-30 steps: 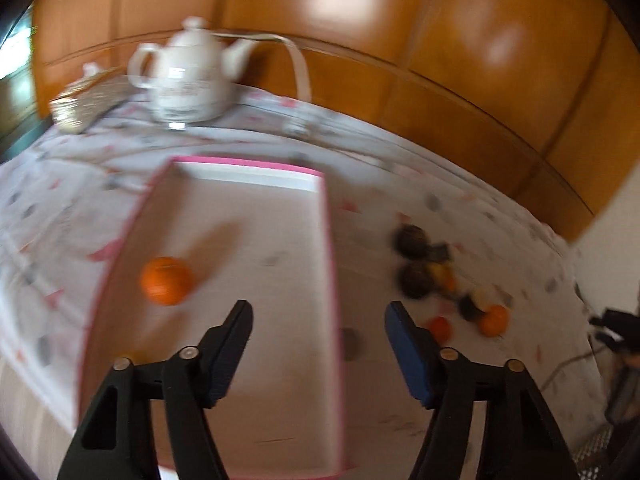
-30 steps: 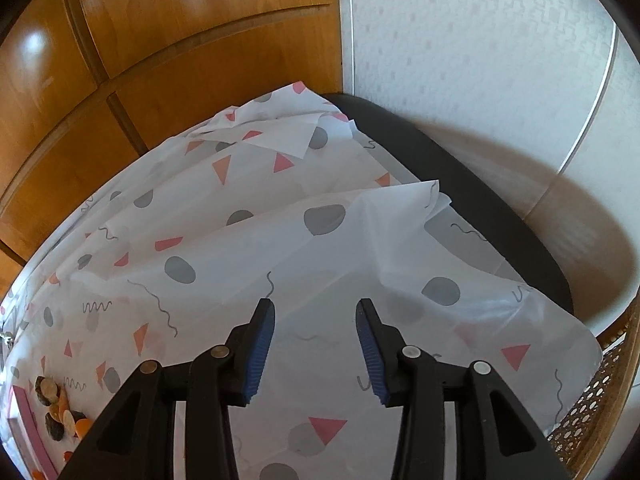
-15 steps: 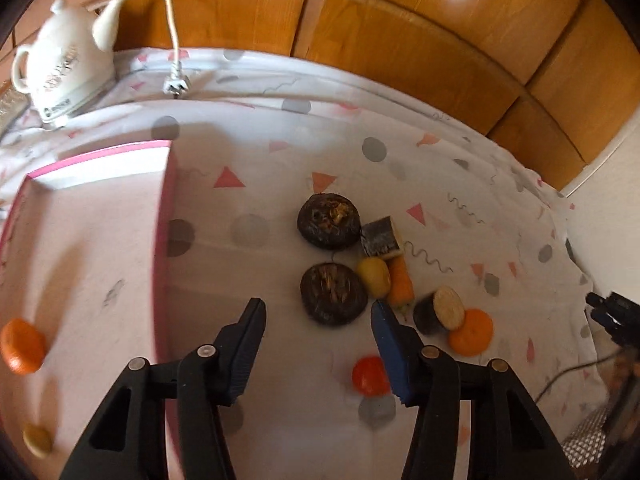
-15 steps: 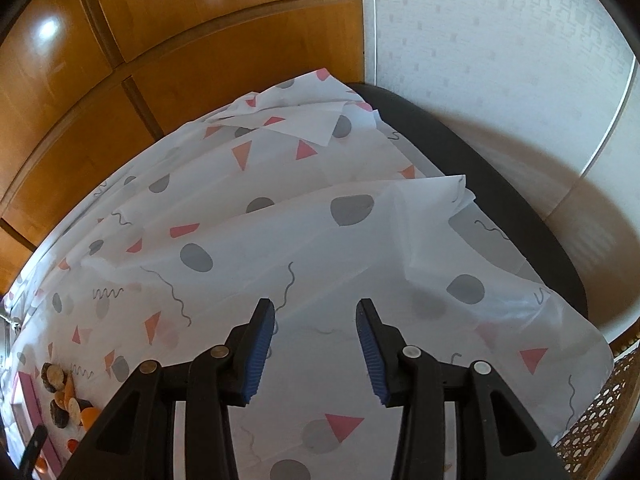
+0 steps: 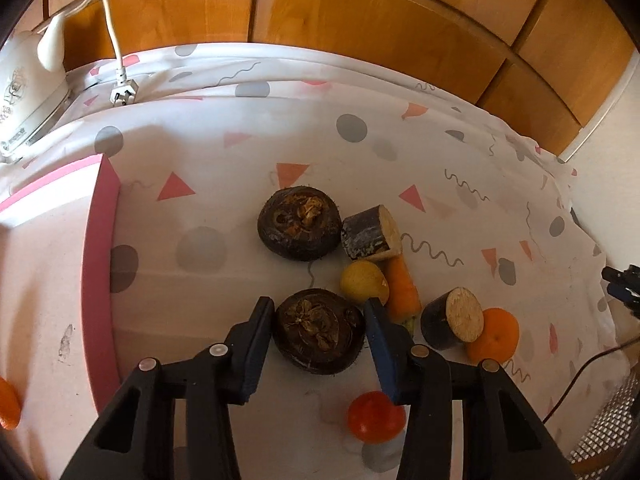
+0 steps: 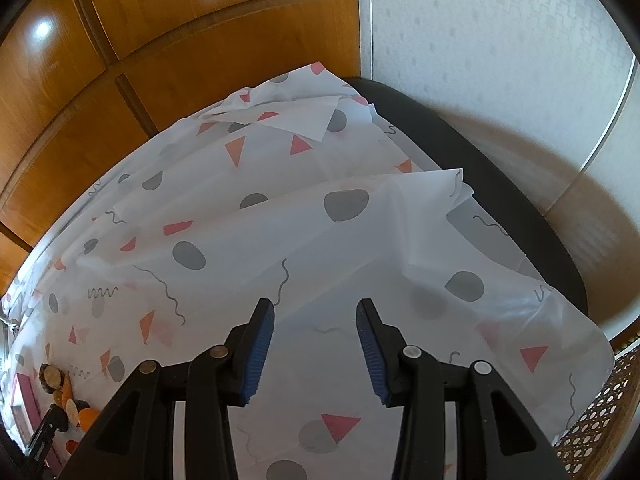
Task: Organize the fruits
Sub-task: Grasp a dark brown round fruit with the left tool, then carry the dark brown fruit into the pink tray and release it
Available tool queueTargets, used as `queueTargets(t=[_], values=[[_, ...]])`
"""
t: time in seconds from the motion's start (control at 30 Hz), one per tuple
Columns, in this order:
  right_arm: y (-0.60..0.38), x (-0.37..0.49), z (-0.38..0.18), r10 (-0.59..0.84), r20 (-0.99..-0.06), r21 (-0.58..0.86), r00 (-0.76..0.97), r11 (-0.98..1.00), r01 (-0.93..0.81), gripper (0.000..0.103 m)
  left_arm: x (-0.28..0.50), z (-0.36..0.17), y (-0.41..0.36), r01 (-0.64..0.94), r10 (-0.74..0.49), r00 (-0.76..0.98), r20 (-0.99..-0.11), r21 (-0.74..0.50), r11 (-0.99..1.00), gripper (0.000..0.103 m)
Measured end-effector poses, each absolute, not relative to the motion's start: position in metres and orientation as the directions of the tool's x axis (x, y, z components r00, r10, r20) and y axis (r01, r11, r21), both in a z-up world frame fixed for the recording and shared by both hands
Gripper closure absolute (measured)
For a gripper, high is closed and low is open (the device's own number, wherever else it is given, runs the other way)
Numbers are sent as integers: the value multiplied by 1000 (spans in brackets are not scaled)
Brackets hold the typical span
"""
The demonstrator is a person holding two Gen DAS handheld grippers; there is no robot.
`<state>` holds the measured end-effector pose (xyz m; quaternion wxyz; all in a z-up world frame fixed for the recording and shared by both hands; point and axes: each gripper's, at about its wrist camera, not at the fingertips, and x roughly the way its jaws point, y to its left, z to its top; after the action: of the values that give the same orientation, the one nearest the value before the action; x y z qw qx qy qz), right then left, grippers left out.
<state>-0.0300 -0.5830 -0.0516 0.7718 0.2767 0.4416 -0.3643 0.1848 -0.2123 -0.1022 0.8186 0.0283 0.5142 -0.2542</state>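
Observation:
In the left wrist view my left gripper [image 5: 318, 314] is open, its jaws on either side of a dark round fruit [image 5: 319, 330] on the patterned cloth. A second dark round fruit [image 5: 299, 227] lies behind it. Around them lie a yellow fruit [image 5: 363, 282], a carrot [image 5: 401, 286], two dark cut stalk pieces [image 5: 370, 233] [image 5: 452, 318], an orange [image 5: 496, 334] and a red tomato [image 5: 374, 422]. A pink-rimmed tray [image 5: 100, 272] at left holds an orange [image 5: 7, 404]. My right gripper [image 6: 316, 316] is open and empty over bare cloth.
A white kettle [image 5: 28, 92] with cord and plug [image 5: 122, 94] stands at the back left. Wooden panels [image 5: 360, 12] back the table. In the right wrist view the cloth ends over a dark table edge [image 6: 500, 184], with a cane chair [image 6: 600, 420] at the lower right.
My left gripper swung right from the tray to the fruit pile and came down around the near dark fruit. My right gripper has barely moved.

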Motion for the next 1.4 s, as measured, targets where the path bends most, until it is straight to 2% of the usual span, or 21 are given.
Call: queueTargets(t=[0.1,0.33,0.47,0.6,0.77,0.97,1.13,1.23,1.3,1.4], values=[[-585,-31,-52,-326,-884,98,336,573,813,60,179,-95,-199,416,-395,346,-851,-238,878,57],[-587,-33,-53,-334,-886,87,323,564,821,60,170,-54,-150,345,-448,439,-779,-315,884,57],[-586,-33,-53,-338,-884,83,322,565,821,60,176,-40,-101,233,-387,534,-751,-310,922,57],[-586,-36,-51,-346,-880,84,324,559,825,60,193,-47,-53,71,-291,573,-766,-307,949,57],[-585,-39,-49,-358,-877,82,320,545,835,60,202,-62,-20,-53,-208,580,-788,-292,955,56],[-585,-40,-49,-371,-877,65,307,541,839,60,193,-76,-11,-80,-185,573,-798,-279,957,58],[-585,-38,-50,-373,-878,56,301,544,837,60,178,-72,-7,-83,-180,587,-789,-281,956,53],[-585,-38,-50,-371,-879,55,301,547,835,60,165,-64,-4,-71,-173,611,-773,-270,960,51],[-585,-37,-50,-370,-879,55,302,550,833,60,154,-59,1,-74,-160,628,-762,-263,962,44],[-583,-37,-51,-366,-879,55,304,556,829,60,138,-55,12,-100,-137,639,-757,-258,961,40]])
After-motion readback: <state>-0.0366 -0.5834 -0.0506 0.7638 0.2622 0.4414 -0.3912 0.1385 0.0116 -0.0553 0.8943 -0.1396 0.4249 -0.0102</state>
